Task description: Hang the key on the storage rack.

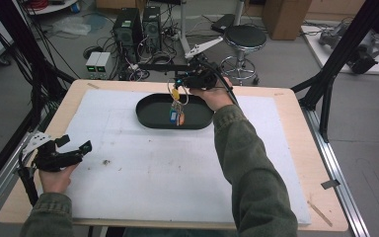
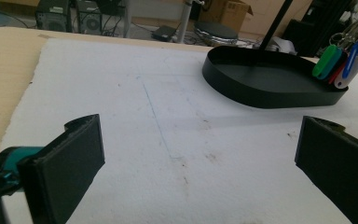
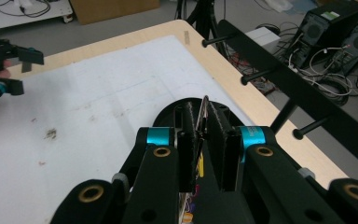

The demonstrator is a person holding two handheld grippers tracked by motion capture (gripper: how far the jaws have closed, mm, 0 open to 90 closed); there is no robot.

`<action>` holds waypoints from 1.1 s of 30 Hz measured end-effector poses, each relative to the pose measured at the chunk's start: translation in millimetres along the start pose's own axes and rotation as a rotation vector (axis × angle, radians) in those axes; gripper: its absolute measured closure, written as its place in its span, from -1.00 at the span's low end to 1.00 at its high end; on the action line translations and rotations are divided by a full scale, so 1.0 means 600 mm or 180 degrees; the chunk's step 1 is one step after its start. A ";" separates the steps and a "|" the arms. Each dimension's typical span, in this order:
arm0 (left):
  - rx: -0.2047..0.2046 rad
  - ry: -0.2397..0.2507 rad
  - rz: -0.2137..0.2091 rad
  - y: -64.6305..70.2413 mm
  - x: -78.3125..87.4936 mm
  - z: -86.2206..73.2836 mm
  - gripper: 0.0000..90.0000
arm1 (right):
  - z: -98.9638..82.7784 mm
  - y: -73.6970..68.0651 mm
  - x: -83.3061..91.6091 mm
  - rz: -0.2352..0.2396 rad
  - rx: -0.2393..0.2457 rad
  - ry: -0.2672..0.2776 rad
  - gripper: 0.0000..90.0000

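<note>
A bunch of keys with coloured tags (image 1: 176, 114) hangs from a metal ring over the black oval tray (image 1: 143, 116) at the far middle of the table. My right gripper (image 1: 183, 84) is shut on that ring, above the tray's far rim. In the right gripper view the ring (image 3: 205, 108) stands pinched between the pads of the right gripper (image 3: 204, 116). The left gripper view shows the green, red, blue and white tags (image 2: 338, 65) dangling at the right end of the tray (image 2: 261, 93). My left gripper (image 1: 76, 143) rests open near the table's left front edge, its jaws (image 2: 200, 149) wide with nothing between them.
A white mat (image 1: 153, 168) with a few dark stains covers most of the wooden table. Behind the far edge runs a black bar with pegs (image 3: 279, 88). A stool (image 1: 245, 37) and computer towers (image 1: 128, 27) stand on the floor beyond.
</note>
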State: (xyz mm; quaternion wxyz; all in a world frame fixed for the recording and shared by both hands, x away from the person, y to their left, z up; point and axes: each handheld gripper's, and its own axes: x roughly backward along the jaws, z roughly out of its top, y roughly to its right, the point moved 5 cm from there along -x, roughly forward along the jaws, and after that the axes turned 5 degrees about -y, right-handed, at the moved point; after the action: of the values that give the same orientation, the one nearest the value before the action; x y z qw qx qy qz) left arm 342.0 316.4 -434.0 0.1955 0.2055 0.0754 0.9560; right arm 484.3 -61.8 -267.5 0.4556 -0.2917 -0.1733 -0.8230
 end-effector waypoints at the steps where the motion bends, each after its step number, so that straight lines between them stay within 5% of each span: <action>1: 0.0002 0.0002 0.0002 0.000 0.000 0.000 -0.96 | 0.001 0.004 -0.002 -0.0009 0.0003 -0.0005 0.82; 9: 0.0021 -0.0046 -0.0019 -0.002 -0.006 -0.002 -0.96 | 0.016 0.026 -0.008 -0.0077 -0.0073 0.0029 0.82; 19: 0.0030 -0.0032 -0.0040 -0.004 -0.008 -0.002 -0.96 | 0.051 0.057 -0.020 -0.0141 0.0068 -0.0119 0.82; 33: 0.0025 -0.0068 -0.0023 -0.007 -0.002 -0.005 -0.96 | 0.019 0.126 -0.056 -0.0216 -0.0206 -0.0219 0.82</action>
State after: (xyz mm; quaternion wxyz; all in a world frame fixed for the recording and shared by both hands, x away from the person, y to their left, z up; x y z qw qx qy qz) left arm 343.1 319.5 -438.1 0.1990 0.2162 0.0777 0.9527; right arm 566.2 -73.4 -278.4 0.4115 -0.3283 -0.1719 -0.8327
